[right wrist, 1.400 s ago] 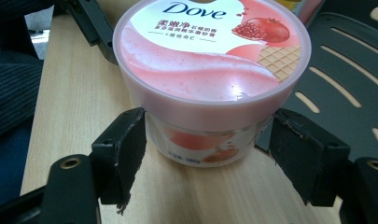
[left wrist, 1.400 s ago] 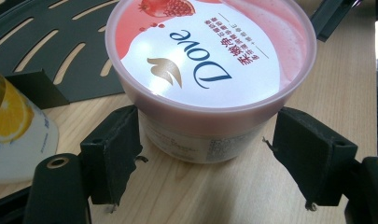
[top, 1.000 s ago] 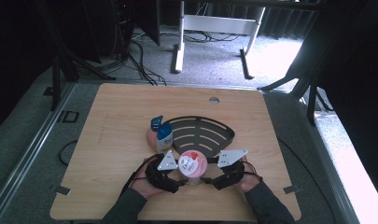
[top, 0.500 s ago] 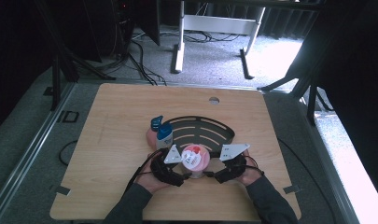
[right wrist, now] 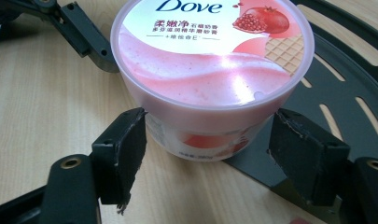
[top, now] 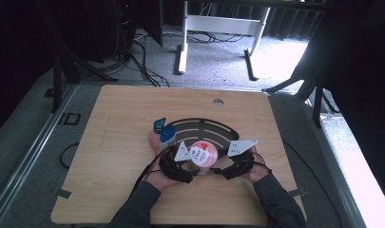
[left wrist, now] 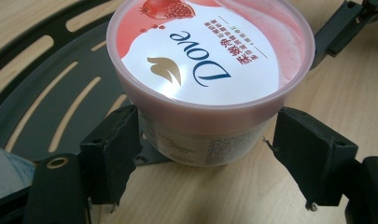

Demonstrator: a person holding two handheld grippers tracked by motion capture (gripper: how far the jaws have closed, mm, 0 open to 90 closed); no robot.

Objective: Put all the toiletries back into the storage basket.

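Sitting at the near middle of the wooden table, a pink Dove tub with its lid on rests partly on the near edge of a flat black slotted rack and partly on bare wood. In the left gripper view the tub's label reads upside down, with a pomegranate picture at the far side of the lid; in the right gripper view the same label reads upright.

Both tools bracket the tub from the near side. The left gripper has its jaws spread about as wide as the tub's body: the jaw at the left of its view touches or almost touches the tub wall, while the other stands just off it with a thin gap. The right gripper is likewise spread around the tub, one jaw close against the wall at the left of its view and the other a little apart from it. Neither pair is clamped on the tub.

From above, the person's hands hold the grippers low at the near edge, left one and right one on either side of the tub. Just left of the tub and far of the left gripper stands a blue-capped bottle at the rack's left end.
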